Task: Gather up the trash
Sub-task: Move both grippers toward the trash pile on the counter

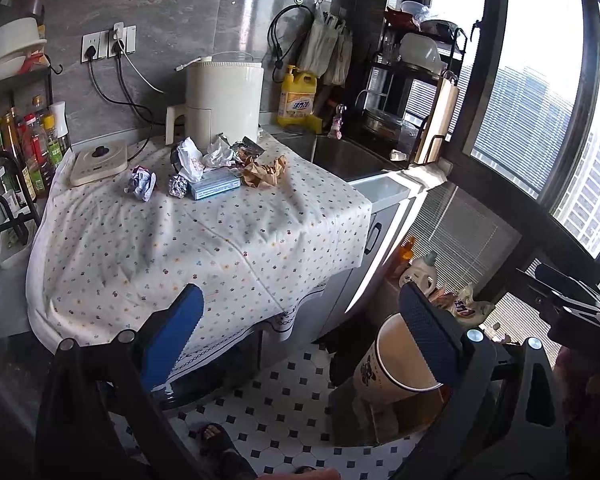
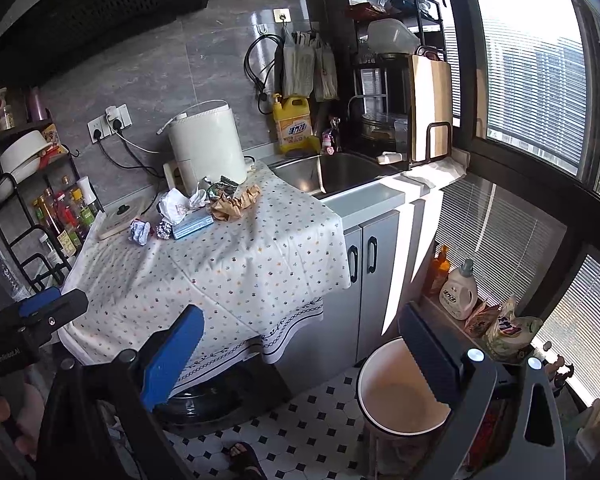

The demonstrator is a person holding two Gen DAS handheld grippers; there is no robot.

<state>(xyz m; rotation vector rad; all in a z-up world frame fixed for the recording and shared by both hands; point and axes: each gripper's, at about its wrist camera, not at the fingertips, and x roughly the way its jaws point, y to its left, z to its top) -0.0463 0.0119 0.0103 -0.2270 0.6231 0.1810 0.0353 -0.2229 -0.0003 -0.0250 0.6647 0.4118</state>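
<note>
Left hand-held gripper [image 1: 300, 340] and right hand-held gripper [image 2: 300, 356] wide open, holding nothing. Trash bin [image 2: 384, 392] on floor, lower right. Trash pile [image 1: 220, 164] upper centre on counter [image 1: 204, 248], well apart, straight ahead; neither clearly nearer.

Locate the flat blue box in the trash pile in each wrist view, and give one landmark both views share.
Left wrist: blue box at upper centre, on the far part of the dotted tablecloth.
Right wrist: blue box left of centre, same pile.
Shared landmark: yellow detergent jug by the sink.
</note>
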